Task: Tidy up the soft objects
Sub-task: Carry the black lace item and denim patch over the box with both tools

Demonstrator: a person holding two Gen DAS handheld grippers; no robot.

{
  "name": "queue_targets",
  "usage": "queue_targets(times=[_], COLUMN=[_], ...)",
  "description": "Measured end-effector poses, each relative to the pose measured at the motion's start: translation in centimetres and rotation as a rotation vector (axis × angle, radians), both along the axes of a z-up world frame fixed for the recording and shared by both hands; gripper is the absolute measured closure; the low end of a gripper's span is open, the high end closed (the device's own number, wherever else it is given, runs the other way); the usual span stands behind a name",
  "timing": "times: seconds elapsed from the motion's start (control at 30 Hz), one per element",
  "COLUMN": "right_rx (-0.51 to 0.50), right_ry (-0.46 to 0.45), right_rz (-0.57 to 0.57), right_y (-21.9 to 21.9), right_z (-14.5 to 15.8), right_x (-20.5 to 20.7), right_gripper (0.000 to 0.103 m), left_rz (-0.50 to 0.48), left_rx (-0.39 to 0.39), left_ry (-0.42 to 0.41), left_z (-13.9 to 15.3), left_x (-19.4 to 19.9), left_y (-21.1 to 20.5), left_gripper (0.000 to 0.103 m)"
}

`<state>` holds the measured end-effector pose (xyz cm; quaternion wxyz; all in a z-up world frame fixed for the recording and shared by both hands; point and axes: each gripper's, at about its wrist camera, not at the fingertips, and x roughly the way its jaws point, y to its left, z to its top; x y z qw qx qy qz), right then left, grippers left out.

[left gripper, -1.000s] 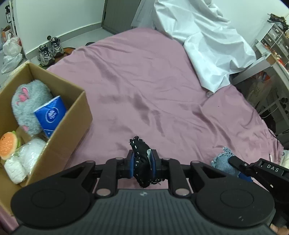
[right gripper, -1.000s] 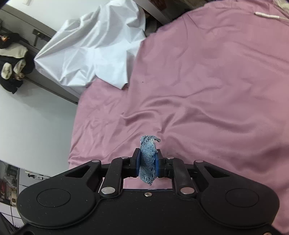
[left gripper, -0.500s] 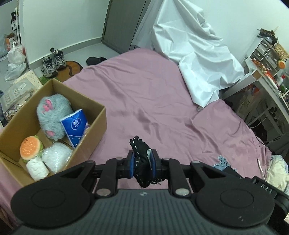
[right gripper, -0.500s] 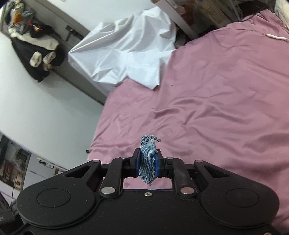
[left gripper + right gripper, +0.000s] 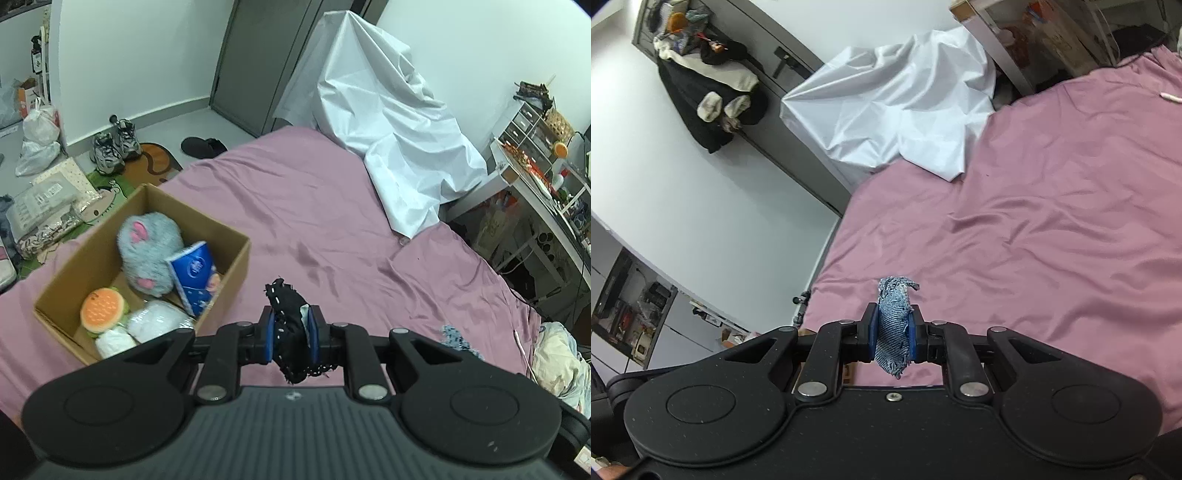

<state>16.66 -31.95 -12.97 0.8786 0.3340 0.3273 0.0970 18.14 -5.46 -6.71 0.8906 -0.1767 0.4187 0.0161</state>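
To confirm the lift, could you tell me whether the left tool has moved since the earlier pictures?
Yes. The left tool, shut on black fabric, rose and backed away: the cardboard box looks smaller and lies farther off.

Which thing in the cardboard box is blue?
The tissue pack, standing on end against the box's right wall; the plush is grey, the burger toy orange.

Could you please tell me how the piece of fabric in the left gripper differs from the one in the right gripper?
The black fabric piece with white stitching is dark and dotted along its edge; the frayed blue denim scrap is light blue and woven. Both are small, soft and pinched upright, one in the left gripper, the other in the right gripper.
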Motion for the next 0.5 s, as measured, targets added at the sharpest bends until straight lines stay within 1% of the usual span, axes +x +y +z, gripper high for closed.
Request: queue_targets(times=[0.17,0.4,0.5], right_rx=[-0.03,-0.036,-0.058], right_ry=[-0.005,-0.031,-0.033], right_rz=[0.003,0.001,0.008], right_y=[1.3,2.9,3.8], right_z=[1.0,2.8,3.4], right_x=[-0.5,-0.7,-0.6], right_gripper=[0.087,0.087,0.087], left_rz=[0.012,0.028,0.038], left_rx=[-0.007,-0.041,-0.047], left_ry=[-0.016,-0.024,-0.025], left_z=[0.5,0.7,0.6], left_x=[-0.6,-1.2,-1.3], left_y=[1.7,4.0,4.8], left_gripper=[0.086,0.086,0.086])
